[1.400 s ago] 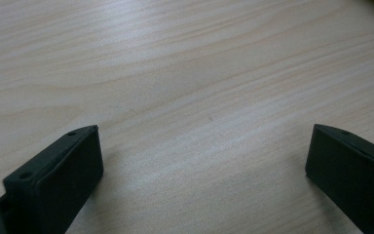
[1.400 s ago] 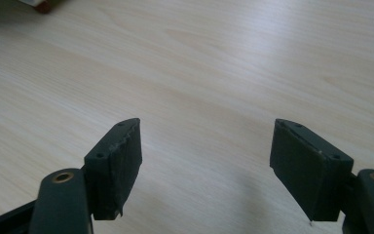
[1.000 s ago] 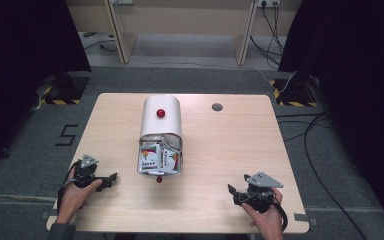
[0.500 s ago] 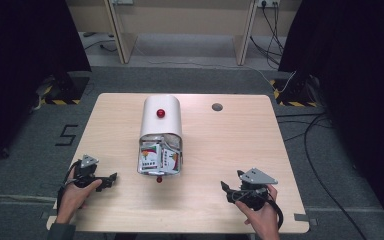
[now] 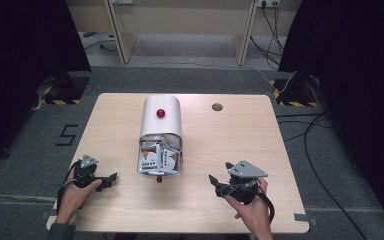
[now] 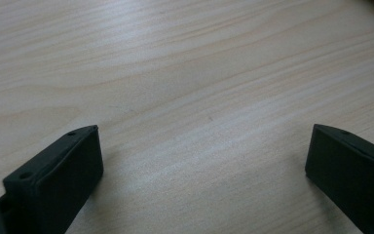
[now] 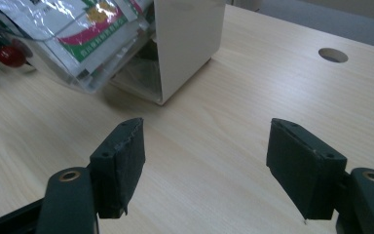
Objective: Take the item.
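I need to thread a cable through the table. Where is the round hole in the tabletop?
In the high view the round hole sits near the table's far edge, just right of the white container; the right gripper view shows it at upper right.

A pale wood-grain desk with a round cable hole at its far right carries a white, round-topped box with a clear front drawer holding printed packets.
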The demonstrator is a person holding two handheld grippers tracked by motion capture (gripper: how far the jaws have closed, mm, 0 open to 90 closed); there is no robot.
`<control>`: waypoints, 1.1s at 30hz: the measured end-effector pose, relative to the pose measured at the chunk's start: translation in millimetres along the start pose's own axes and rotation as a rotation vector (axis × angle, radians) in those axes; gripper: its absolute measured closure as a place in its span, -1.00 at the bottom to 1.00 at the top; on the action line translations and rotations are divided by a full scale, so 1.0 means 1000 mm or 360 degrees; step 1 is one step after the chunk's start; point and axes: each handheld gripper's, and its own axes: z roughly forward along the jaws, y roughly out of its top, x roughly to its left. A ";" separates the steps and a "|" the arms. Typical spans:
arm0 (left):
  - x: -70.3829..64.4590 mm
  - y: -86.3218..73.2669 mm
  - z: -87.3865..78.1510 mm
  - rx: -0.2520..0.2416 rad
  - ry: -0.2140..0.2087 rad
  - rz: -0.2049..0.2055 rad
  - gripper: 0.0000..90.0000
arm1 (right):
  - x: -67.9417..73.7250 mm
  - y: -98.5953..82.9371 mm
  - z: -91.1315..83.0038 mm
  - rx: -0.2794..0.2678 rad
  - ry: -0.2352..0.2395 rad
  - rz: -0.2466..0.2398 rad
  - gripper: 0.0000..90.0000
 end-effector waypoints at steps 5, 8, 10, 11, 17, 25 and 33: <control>0.000 0.000 0.000 0.0000 0.0000 0.0000 -1.00 | 0.006 0.010 -0.001 -0.0041 0.0024 -0.0013 -0.30; 0.000 0.000 0.000 0.0000 0.0000 0.0000 -1.00 | 0.013 0.018 -0.001 -0.0056 0.0052 -0.0037 -0.30; 0.000 0.000 0.000 0.0000 0.0000 0.0000 -1.00 | 0.020 0.025 0.000 -0.0070 0.0080 -0.0060 -0.29; 0.000 0.000 0.000 0.0000 0.0000 0.0001 -1.00 | 0.023 0.029 0.000 -0.0072 0.0085 -0.0067 -0.29; 0.000 0.000 0.000 0.0001 0.0000 0.0000 -1.00 | 0.034 0.047 0.004 -0.0094 0.0125 -0.0117 -0.29; 0.000 0.000 0.000 0.0001 0.0000 0.0000 -1.00 | 0.047 0.059 0.010 -0.0107 0.0180 -0.0158 -0.28; 0.000 0.000 0.000 0.0001 0.0000 0.0000 -1.00 | 0.062 0.067 0.022 -0.0098 0.0239 -0.0189 -0.26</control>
